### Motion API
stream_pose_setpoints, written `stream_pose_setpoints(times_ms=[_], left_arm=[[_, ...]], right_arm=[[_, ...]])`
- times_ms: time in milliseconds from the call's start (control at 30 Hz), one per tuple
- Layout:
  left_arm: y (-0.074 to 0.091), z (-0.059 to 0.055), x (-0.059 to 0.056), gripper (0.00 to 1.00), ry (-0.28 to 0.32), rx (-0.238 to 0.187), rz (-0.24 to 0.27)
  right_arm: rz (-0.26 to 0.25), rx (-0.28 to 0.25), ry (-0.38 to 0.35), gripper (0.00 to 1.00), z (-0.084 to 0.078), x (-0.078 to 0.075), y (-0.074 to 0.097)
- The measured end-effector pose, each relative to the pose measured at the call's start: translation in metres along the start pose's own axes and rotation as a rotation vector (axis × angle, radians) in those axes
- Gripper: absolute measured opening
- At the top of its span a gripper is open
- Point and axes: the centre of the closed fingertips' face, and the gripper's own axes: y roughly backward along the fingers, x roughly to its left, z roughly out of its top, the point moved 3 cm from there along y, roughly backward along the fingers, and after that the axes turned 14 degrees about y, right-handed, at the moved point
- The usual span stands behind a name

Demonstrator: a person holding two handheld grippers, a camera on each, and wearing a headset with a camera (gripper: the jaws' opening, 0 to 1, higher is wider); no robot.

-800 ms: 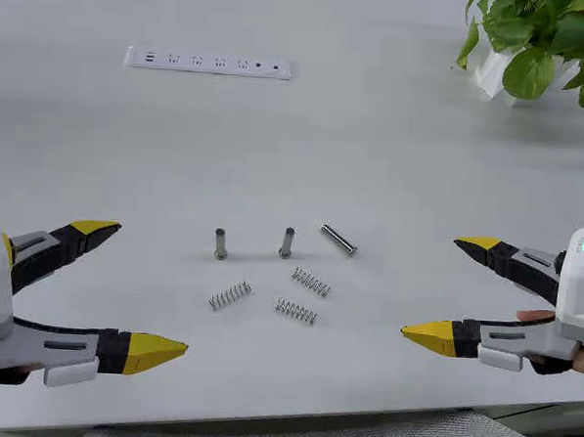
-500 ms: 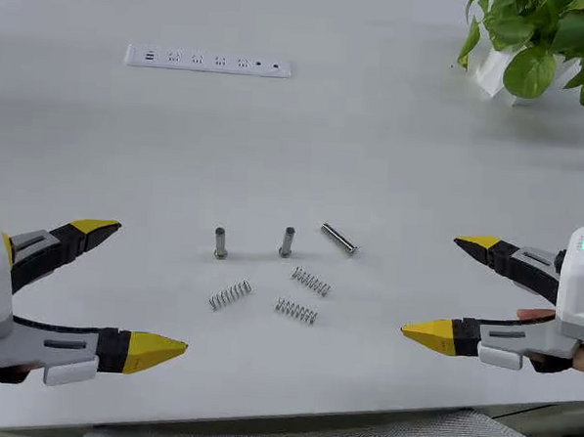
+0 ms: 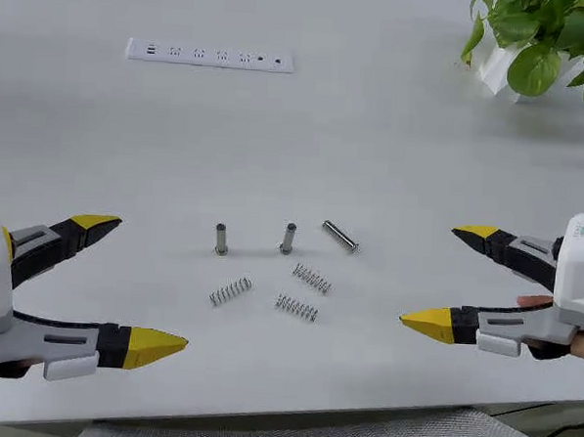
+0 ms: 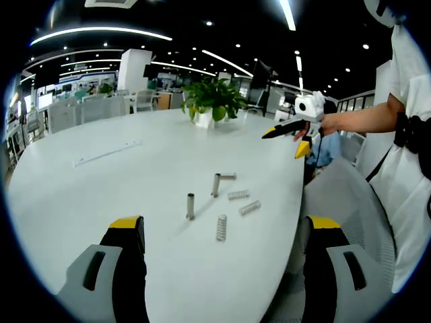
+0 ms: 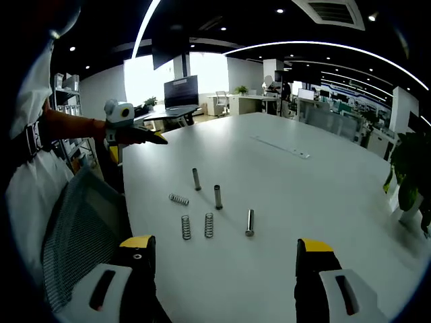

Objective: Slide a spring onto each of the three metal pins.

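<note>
The left gripper (image 3: 149, 283) hangs over the near left edge of the desk (image 3: 394, 146). Its yellow-tipped jaws are spread wide and hold nothing. The right gripper (image 3: 429, 275) is over the near right edge, its jaws just as wide apart and likewise bare. A small mark on its white housing is too blurred to read.

The task's things lie between the two grippers, nearer the desk's front edge than its far one. The left pin (image 3: 221, 239) and the middle pin (image 3: 288, 239) stand upright, each seemingly on a wider foot. The third pin (image 3: 339, 237) lies flat on its side just right of them, slanting toward the near right.

Just in front of the pins lie three springs, all flat on the desk and apart from the pins and from each other. The left spring (image 3: 230, 293) lies before the left pin. The front spring (image 3: 296, 308) is the one nearest the front edge. The right spring (image 3: 311, 278) lies between the front spring and the third pin.

A white power strip (image 3: 209, 56) lies toward the far left, its sockets showing no legible print. A leafy plant (image 3: 546, 36) in a white pot stands at the far right corner.
</note>
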Motion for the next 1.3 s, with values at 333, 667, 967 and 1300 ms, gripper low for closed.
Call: stream_pose_setpoints(times_ms=[333,667,967,1300], left_arm=[[-0.002,-0.001,0.003,0.98,0.01,-0.007,0.003],[-0.001,0.0,0.007,0.98,0.017,-0.016,0.003],[-0.001,0.001,0.009,0.98,0.025,-0.027,-0.002],[0.001,-0.001,0.012,0.98,0.042,-0.035,-0.005]], right_arm=[[0.042,0.015,0.051,0.78,0.016,-0.02,-0.024],[0.079,0.055,0.053,0.67,0.021,-0.034,-0.051],[0.106,0.129,0.041,0.53,0.023,-0.041,-0.077],[0.131,0.262,0.003,0.42,0.014,-0.046,-0.107]])
